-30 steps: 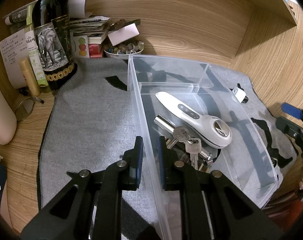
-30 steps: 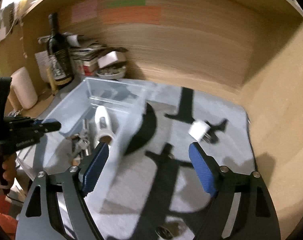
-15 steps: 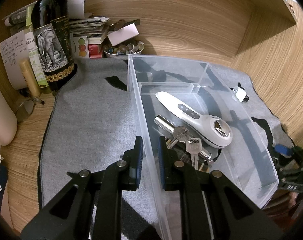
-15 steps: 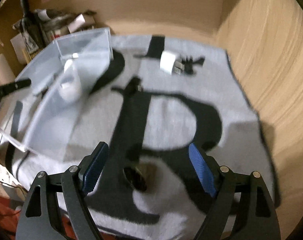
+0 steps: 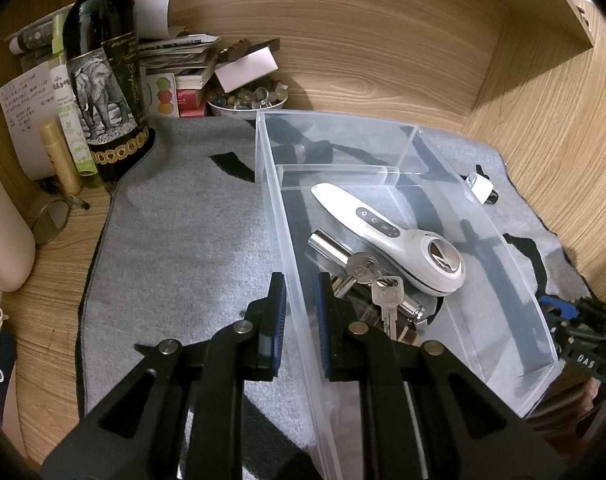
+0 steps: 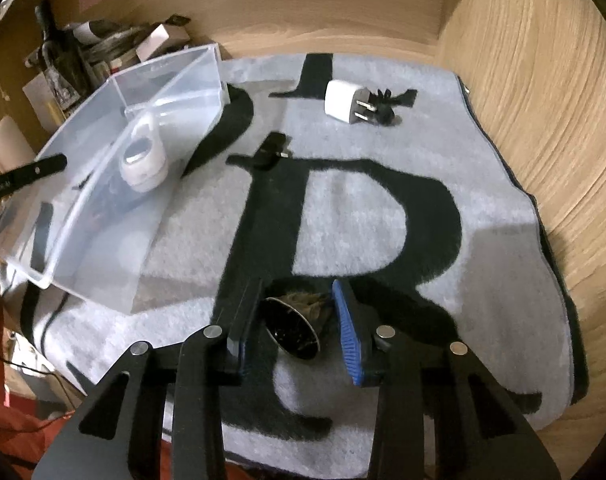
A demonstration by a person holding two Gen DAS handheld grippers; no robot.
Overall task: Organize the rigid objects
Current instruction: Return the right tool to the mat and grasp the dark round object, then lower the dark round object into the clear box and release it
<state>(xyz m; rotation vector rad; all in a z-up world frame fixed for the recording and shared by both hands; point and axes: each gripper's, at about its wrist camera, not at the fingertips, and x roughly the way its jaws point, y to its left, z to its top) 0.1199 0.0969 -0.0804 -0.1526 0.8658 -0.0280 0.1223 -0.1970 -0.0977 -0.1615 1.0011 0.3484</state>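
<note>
Left wrist view first: the left gripper (image 5: 299, 312) is clamped on the near side wall of the clear bin (image 5: 503, 236), one finger outside and one inside. The wall is thin, stiff plastic, so that pinch looks fine for steadying but I'd bet it flexes if you yank. Inside the bin sit a white handheld device (image 5: 387, 236), a chrome tube (image 5: 329, 246) and a bunch of keys (image 5: 377, 280), all hard stuff. The bin sits on a grey mat (image 5: 175, 240) toward the back left of the counter.

Right wrist view: the right gripper (image 6: 299, 320) is down at the mat's near edge with its jaws closing around a small dark round thing (image 6: 291, 328), maybe a cap or tiny cup, lying tilted on its side. The pads don't look like they're pressing it yet. It looks glossy and light, so probably slippery; squeezing across the round rim seems the best bet, and it may roll or pop out. A white plug (image 6: 345, 102) and a black clip (image 6: 269, 150) lie further back on the mat (image 6: 483, 220), apart from each other.
</note>
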